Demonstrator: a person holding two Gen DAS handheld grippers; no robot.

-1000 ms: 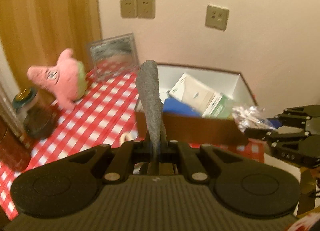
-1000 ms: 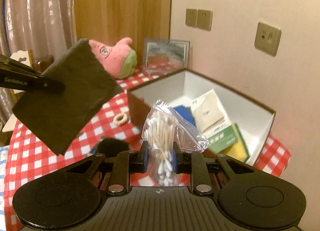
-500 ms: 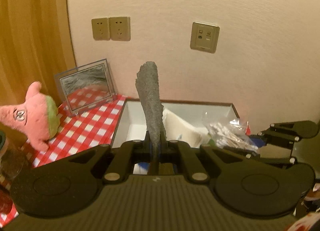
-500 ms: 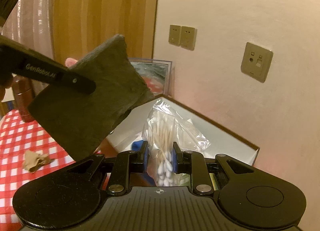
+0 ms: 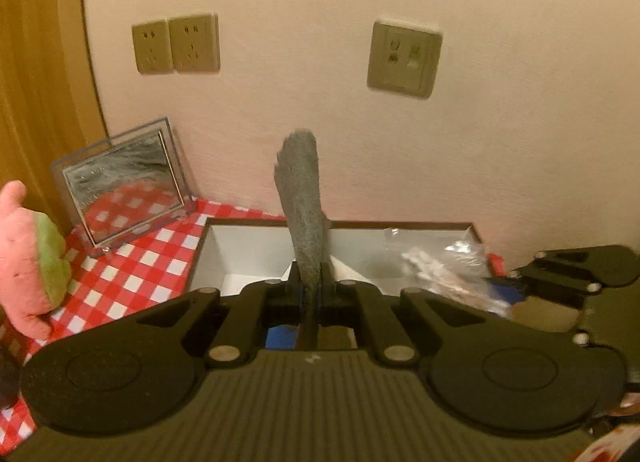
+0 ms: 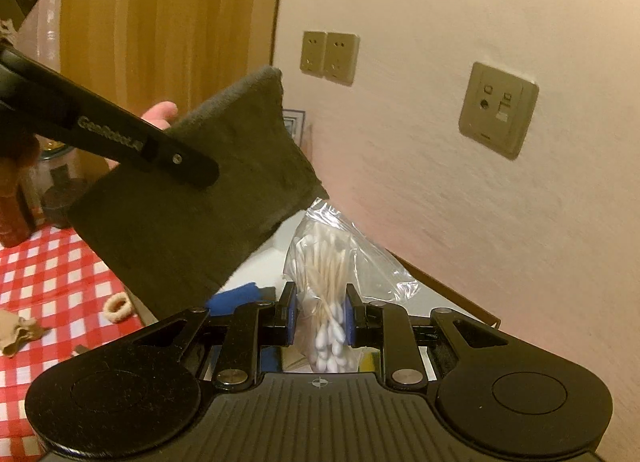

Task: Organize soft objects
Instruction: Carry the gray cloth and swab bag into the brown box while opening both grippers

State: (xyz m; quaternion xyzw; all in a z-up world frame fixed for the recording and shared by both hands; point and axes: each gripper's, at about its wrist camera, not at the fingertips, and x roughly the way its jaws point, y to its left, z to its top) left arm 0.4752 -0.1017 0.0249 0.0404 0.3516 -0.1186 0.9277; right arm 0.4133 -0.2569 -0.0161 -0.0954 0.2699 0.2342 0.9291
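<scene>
- The left gripper (image 5: pixel 310 290), jaws easing apart around the grey cloth (image 5: pixel 302 198), could drop it onto the box rim (image 5: pixel 400 224), not inside.
- The right gripper (image 6: pixel 320 320), clamped on the cotton-swab bag (image 6: pixel 332 258), crowds the cloth; they might tangle above the box.

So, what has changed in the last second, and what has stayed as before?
Both tools have swung from the checked tablecloth side toward the wall and now hang over the open box. The left tool, its jaws opening, still has the grey cloth between them. The right tool stays shut on the bag of cotton swabs. Nothing has been dropped yet.
</scene>
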